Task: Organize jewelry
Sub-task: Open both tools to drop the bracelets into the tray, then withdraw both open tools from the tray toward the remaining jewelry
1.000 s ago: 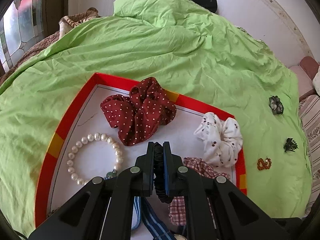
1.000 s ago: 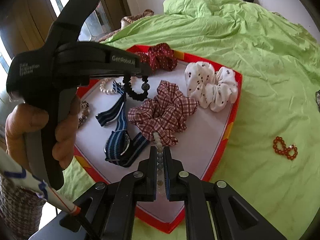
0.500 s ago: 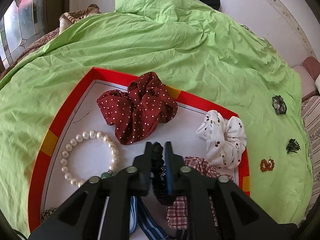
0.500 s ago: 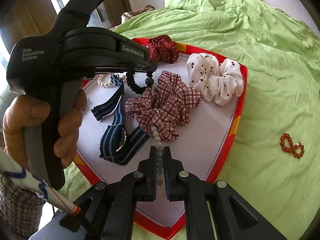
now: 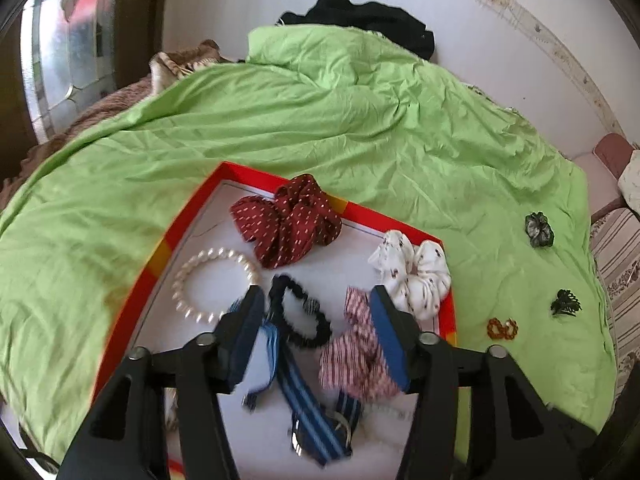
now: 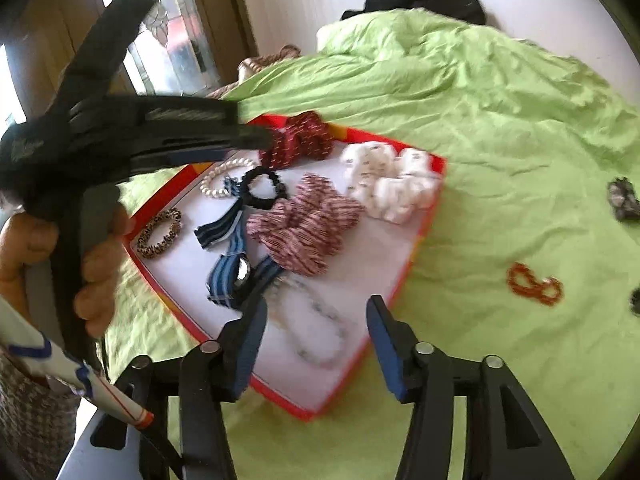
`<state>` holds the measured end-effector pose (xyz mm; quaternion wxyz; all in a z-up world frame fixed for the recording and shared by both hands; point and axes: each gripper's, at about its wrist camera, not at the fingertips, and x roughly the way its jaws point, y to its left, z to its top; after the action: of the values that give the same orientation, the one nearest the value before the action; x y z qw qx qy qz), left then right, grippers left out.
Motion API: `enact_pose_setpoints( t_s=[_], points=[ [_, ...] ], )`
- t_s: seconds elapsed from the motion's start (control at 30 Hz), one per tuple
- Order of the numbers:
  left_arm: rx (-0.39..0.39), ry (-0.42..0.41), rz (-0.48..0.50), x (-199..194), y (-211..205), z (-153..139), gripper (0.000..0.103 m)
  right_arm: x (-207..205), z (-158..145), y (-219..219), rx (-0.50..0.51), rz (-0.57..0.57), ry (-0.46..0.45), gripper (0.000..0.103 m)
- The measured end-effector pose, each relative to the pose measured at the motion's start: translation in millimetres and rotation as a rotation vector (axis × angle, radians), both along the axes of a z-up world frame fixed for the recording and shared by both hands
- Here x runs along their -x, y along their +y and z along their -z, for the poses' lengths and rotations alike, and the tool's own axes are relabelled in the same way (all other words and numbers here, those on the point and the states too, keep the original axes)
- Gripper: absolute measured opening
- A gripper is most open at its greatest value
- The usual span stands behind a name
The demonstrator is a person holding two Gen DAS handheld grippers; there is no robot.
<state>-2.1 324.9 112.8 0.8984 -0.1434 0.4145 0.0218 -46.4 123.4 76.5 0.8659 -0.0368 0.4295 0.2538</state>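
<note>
A red-rimmed white tray (image 5: pixel 184 220) (image 6: pixel 416 248) lies on the green bedsheet. My left gripper (image 5: pixel 318 300) is open above it, and a black beaded bracelet (image 5: pixel 300 316) (image 6: pixel 262 188) lies loose on the tray between its fingers. My right gripper (image 6: pixel 316 308) is open over the tray's near corner, and a pale bead strand (image 6: pixel 316 328) lies on the tray below it. The tray also holds a pearl bracelet (image 5: pixel 212 284), a maroon scrunchie (image 5: pixel 288 220), a white scrunchie (image 5: pixel 412 272), a plaid scrunchie (image 6: pixel 308 228), a striped watch (image 6: pixel 236 272) and a gold bracelet (image 6: pixel 160 232).
On the sheet right of the tray lie an orange bead bracelet (image 5: pixel 502 328) (image 6: pixel 534 282), a dark scrunchie (image 5: pixel 539 229) and a black hair clip (image 5: pixel 565 303). Black clothing (image 5: pixel 360 16) lies at the far wall. A window is at left.
Both grippers opened and pulled up and back. The left let go of the black bracelet, the right let go of the pale bead strand; both now lie on the tray.
</note>
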Motion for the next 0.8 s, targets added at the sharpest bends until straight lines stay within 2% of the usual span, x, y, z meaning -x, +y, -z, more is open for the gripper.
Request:
enact_pose_setpoints(
  t_s=[0.13, 0.2, 0.4, 0.6, 0.8],
  points=[
    [-0.073, -0.014, -0.039, 29.9, -11.0, -3.3, 0.059, 8.0, 8.1, -29.7, 0.014, 0.059, 0.018, 0.059],
    [-0.086, -0.009, -0.046, 41.1, -19.0, -3.0, 0.059, 12.9, 13.7, -46.0, 0.011, 0.092, 0.037, 0.059],
    [-0.143, -0.038, -0.001, 75.6, -63.2, -13.8, 0.059, 30.5, 18.9, -87.6, -0.005, 0.166, 0.056, 0.059],
    [-0.125, -0.053, 0.027, 97.6, -102.0, -23.0, 0.059, 49.8, 12.1, -129.3, -0.015, 0.232, 0.037, 0.06],
    [-0.162, -0.06, 0.074, 113.8, -147.3, -30.0, 0.059, 64.1, 5.6, -168.8, -0.05, 0.3, 0.024, 0.061]
  ],
)
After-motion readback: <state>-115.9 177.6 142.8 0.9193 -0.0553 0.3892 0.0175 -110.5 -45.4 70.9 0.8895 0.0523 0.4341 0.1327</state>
